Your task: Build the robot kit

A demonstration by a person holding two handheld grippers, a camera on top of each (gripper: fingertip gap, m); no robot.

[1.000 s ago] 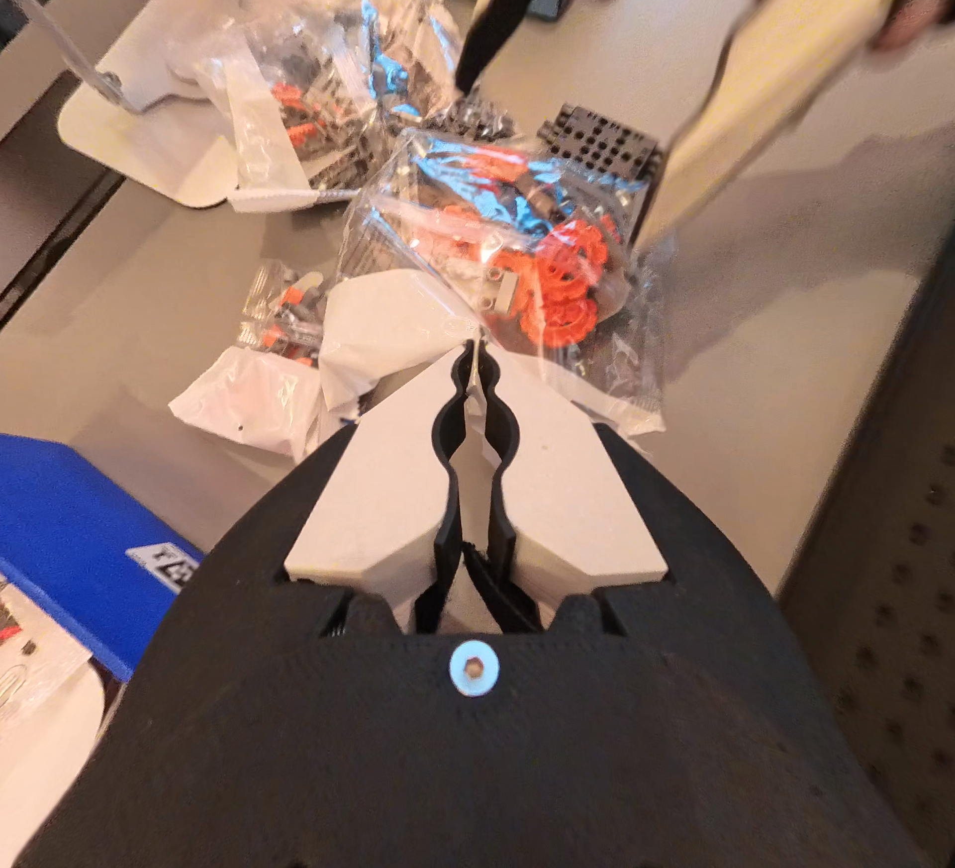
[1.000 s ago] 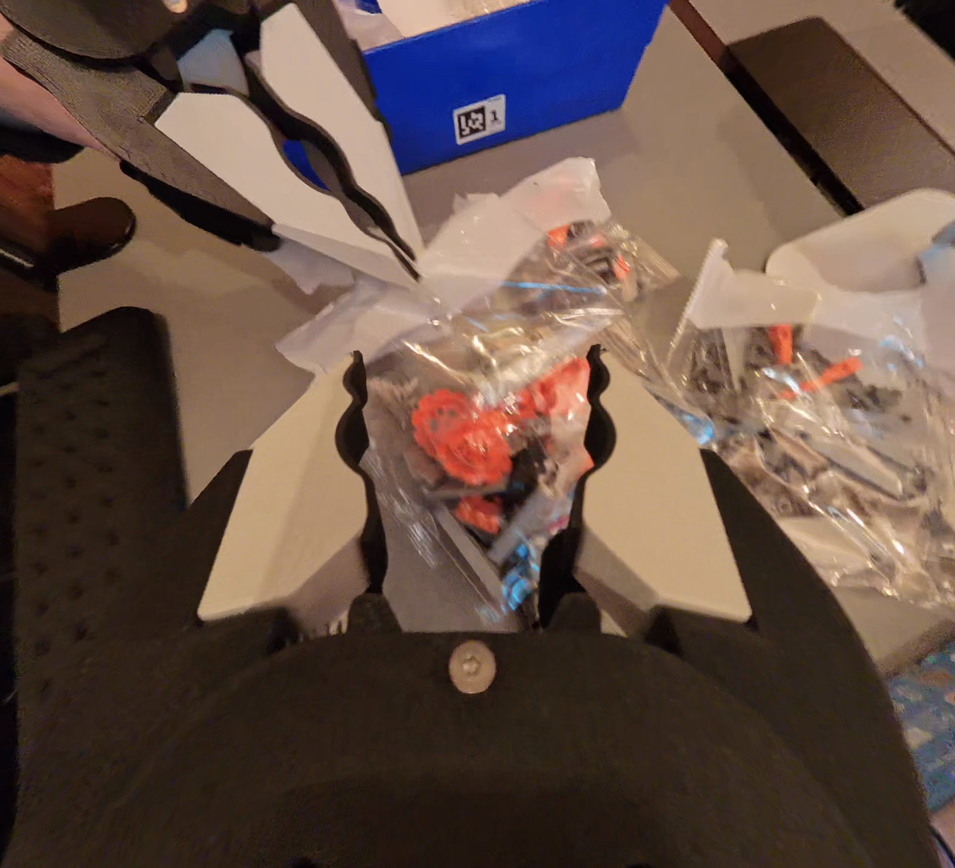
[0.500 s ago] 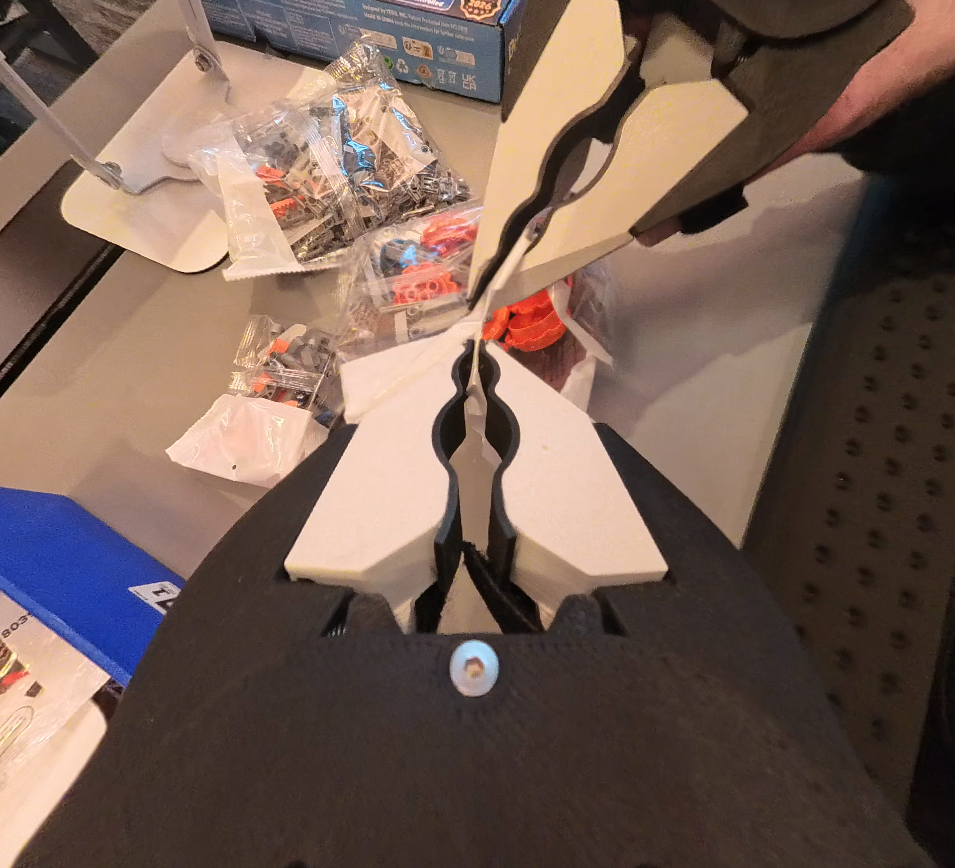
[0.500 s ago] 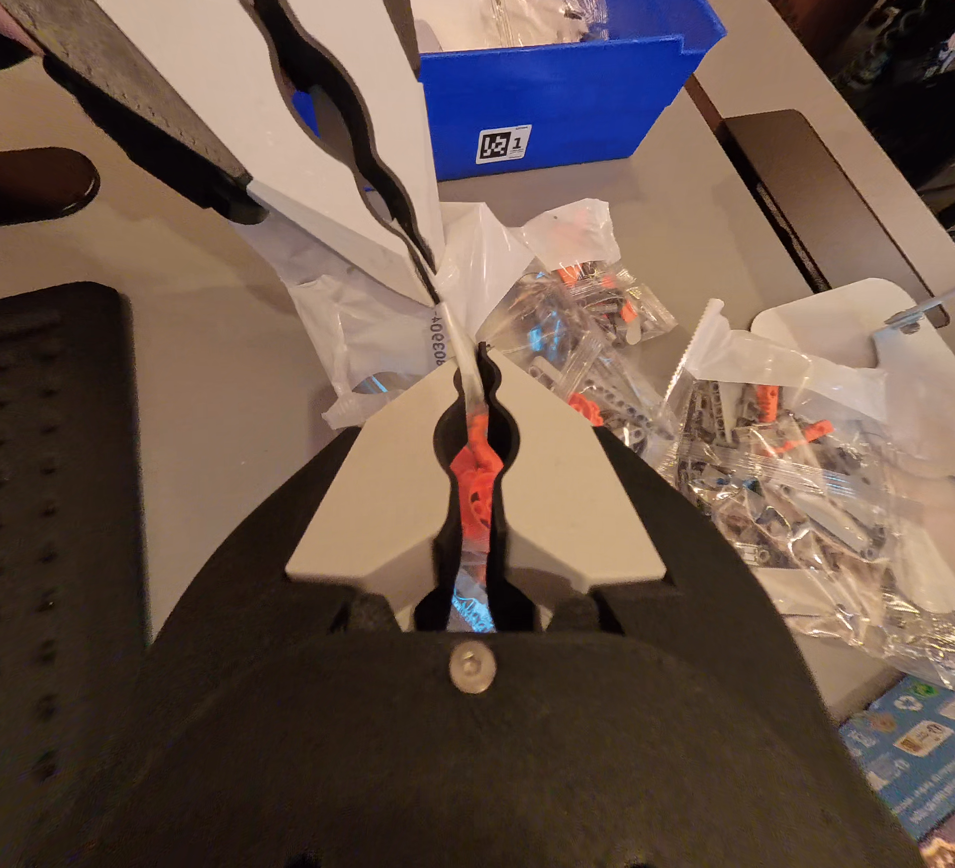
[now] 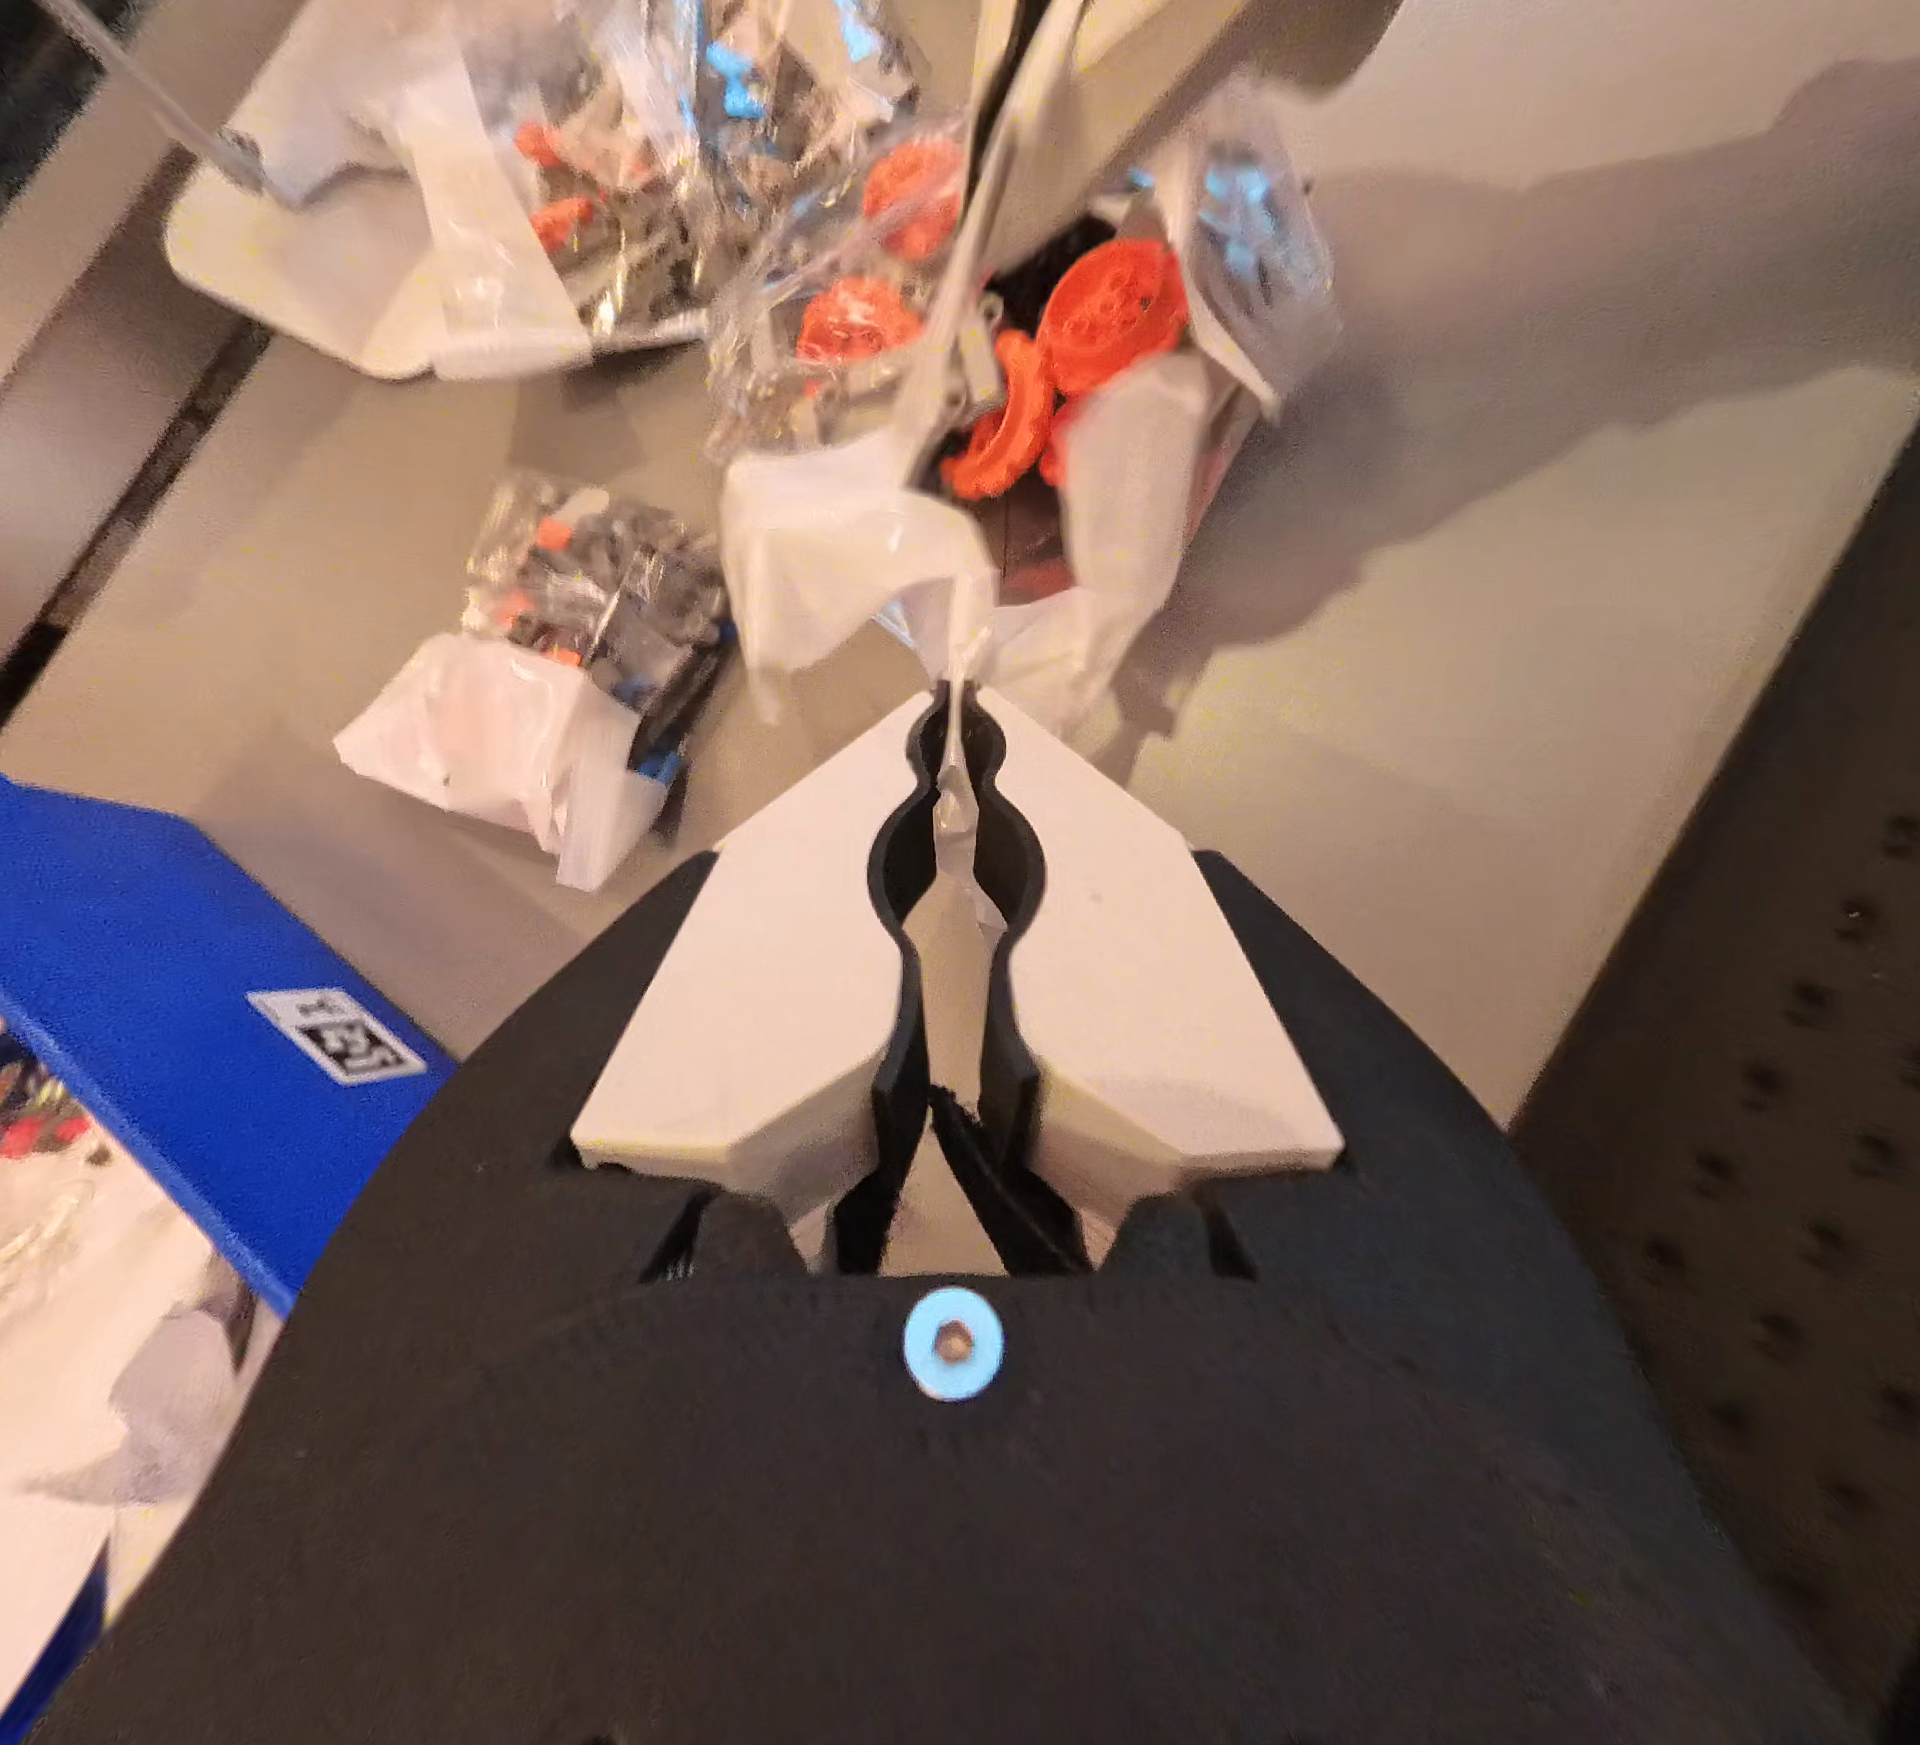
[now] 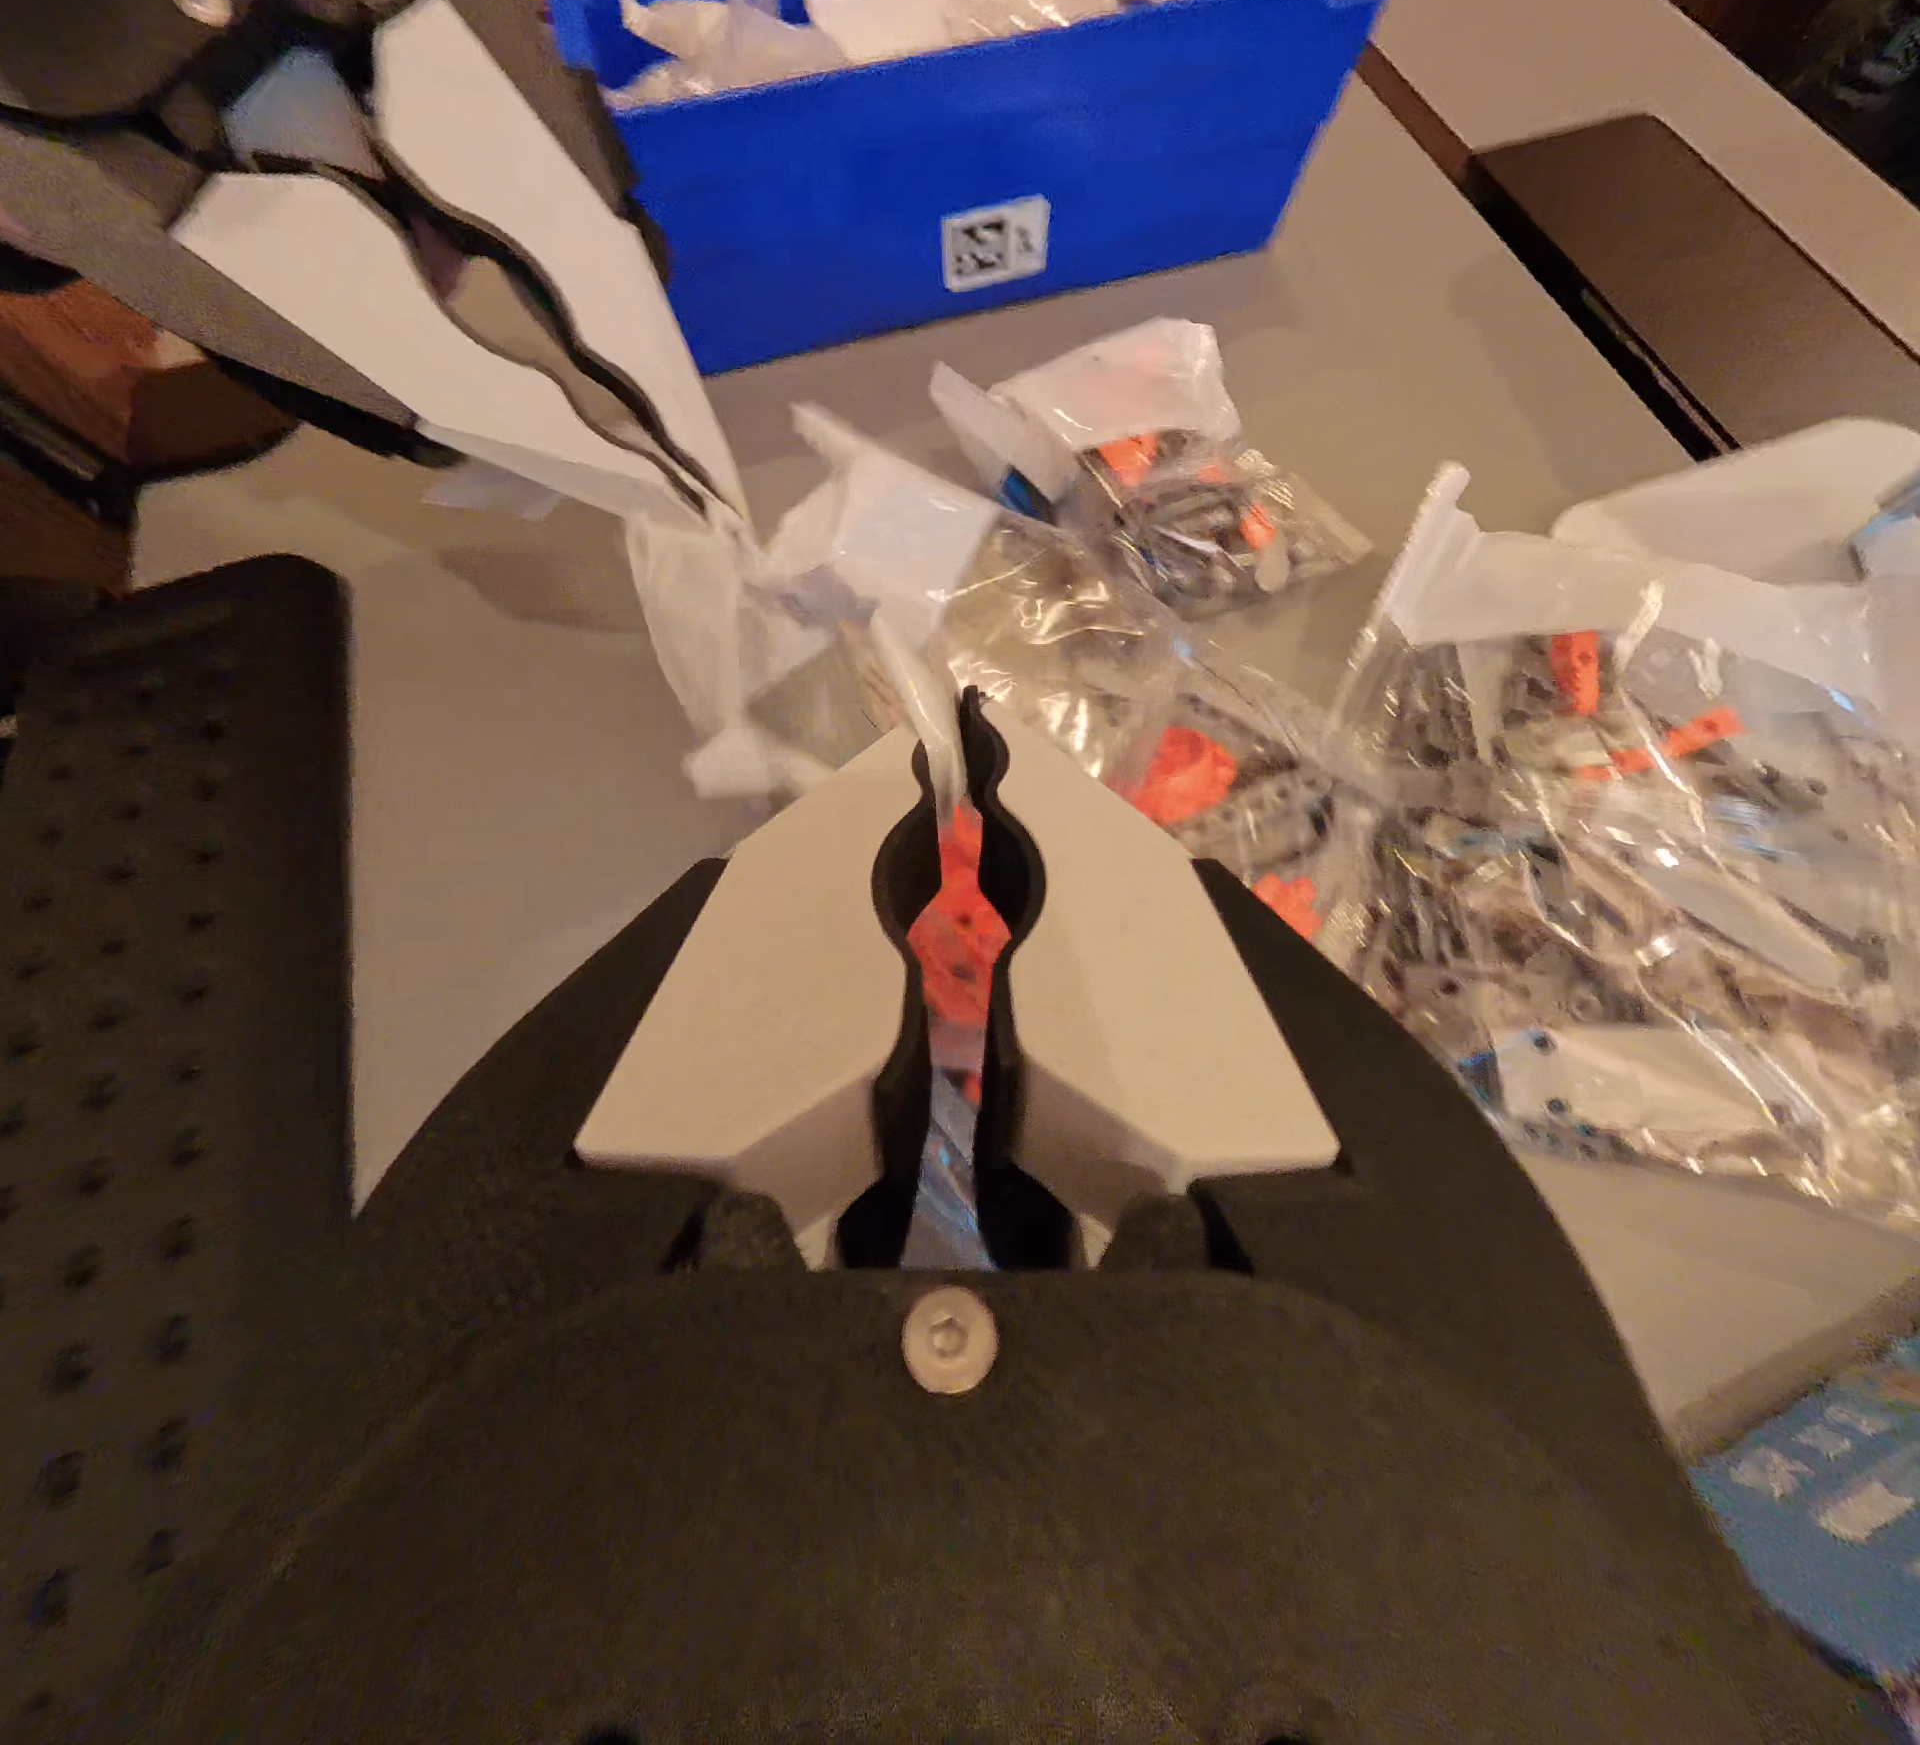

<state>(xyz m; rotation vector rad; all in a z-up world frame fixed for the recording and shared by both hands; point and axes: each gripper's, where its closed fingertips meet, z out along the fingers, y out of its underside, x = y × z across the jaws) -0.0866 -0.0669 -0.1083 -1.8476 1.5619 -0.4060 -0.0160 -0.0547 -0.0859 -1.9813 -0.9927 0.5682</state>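
Your left gripper [image 5: 954,708] and right gripper [image 6: 961,719] each pinch the torn plastic bag [image 5: 862,542]; limp, slippery film, best gripped at its edges; orange gears [image 5: 1112,313] spill near the table's [image 5: 1455,656] middle.

Bag pulled open between the two claws

A second ago the right claw [image 6: 961,729] stood wide open around the clear bag of orange parts [image 5: 1101,324]; half a second ago it had closed on the bag's edge, and now it grips that edge with orange pieces showing between its fingers. Since then the two claws have drawn apart, so the plastic between the right claw and the left claw [image 5: 956,708] is stretched taut. The bag now gapes, its orange wheels lying exposed in the opening, and its white flap [image 5: 831,542] has folded outward toward the worktop [image 5: 1455,656].
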